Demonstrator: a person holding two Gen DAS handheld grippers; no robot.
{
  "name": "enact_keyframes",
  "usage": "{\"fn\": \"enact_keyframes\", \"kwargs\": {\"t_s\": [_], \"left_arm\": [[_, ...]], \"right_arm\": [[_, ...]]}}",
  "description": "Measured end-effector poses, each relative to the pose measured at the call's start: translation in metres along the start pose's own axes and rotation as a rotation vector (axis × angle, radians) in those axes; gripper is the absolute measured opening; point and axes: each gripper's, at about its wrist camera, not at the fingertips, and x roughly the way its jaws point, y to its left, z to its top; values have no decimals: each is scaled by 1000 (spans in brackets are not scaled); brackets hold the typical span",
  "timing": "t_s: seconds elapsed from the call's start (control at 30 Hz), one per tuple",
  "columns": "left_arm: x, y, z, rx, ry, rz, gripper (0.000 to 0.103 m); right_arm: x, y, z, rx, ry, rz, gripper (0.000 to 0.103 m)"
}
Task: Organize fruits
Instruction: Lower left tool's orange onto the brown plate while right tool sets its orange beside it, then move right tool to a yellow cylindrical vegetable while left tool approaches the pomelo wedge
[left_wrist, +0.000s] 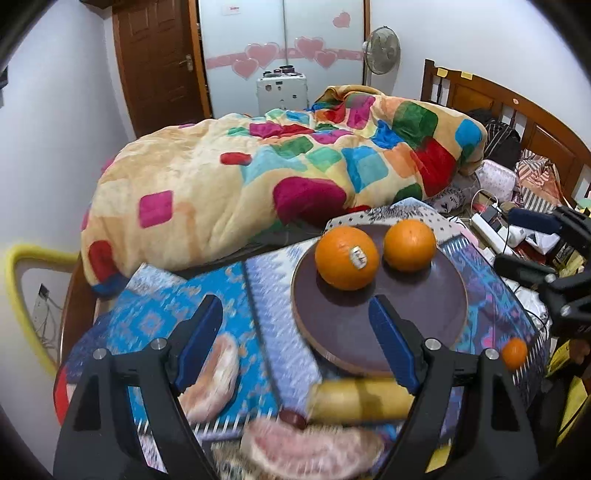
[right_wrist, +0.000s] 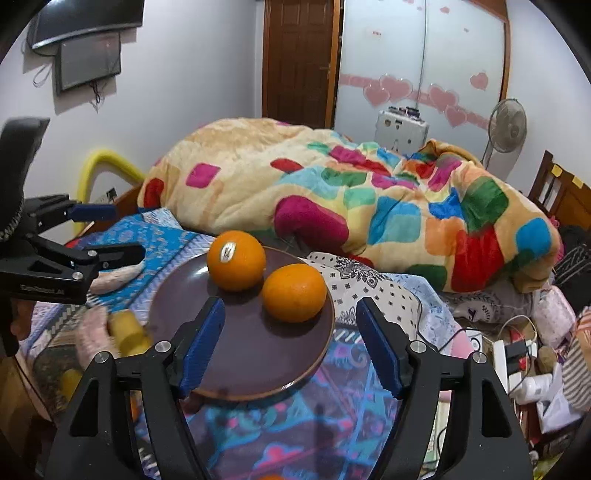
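Squarely on the dark brown plate (right_wrist: 236, 373): two oranges, side by side and barely apart. Stickered orange (right_wrist: 236, 260) toward the far left of the plate, plain orange (right_wrist: 294, 292) to its right and a little nearer. Both ahead of the right gripper (right_wrist: 291, 343), beyond the fingertips, with nothing between the blue pads (right_wrist: 205, 341); jaws spread wide over the plate's near half. Same pair seen from the left wrist view: stickered orange (left_wrist: 347, 257), plain orange (left_wrist: 410, 244), both on the far part of the plate (left_wrist: 406, 332). Left gripper (left_wrist: 295, 343) also spread and gripping nothing, right-hand pad (left_wrist: 388, 339) over the plate's near edge, left-hand pad over the patterned blue cloth (left_wrist: 166, 306) (plate off to the right of the gap, not centred in it). Closer in, blurred: a yellow banana (left_wrist: 362, 400) lying crosswise just below the plate, pale pink peeled citrus pieces (left_wrist: 218, 376) to its left and beneath it. Small orange fruit (left_wrist: 514, 352) off the plate's right edge. Behind everything, a colourful patchwork blanket (left_wrist: 258, 177) heaped on the bed.
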Motion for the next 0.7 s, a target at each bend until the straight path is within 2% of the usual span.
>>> {"fn": "enact_keyframes", "kwargs": {"t_s": [0.1,0.27,0.47,0.7], "left_arm": [[-13,8,-19,-21,6,13,83],[-27,20,-58,-57,32,38,84],[-27,24,-106,-64,87,66,84],[-33,16,-146,-69,79,67,84]], "right_arm": [[-21,9,-8,4,-33,0,76],[-40,24,-31,11,-48,17,77],[-46,38,-68,31,-22,26,77],[-48,59,-109,44,-18,26,77]]}}
